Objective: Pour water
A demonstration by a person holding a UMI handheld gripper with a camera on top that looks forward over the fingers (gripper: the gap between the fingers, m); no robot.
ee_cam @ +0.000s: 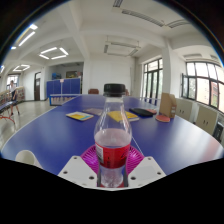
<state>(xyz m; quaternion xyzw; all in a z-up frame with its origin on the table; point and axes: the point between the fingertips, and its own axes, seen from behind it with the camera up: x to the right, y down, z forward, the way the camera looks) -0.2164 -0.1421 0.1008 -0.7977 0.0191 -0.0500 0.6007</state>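
Blue table [60,135] in an office room with ceiling lights and right-side windows. Clear plastic bottle [112,140] with red label stands upright near, clamped between the gripper [112,160] fingers, pink pads pressing both sides. Yellow papers [79,116] lie far across the table.
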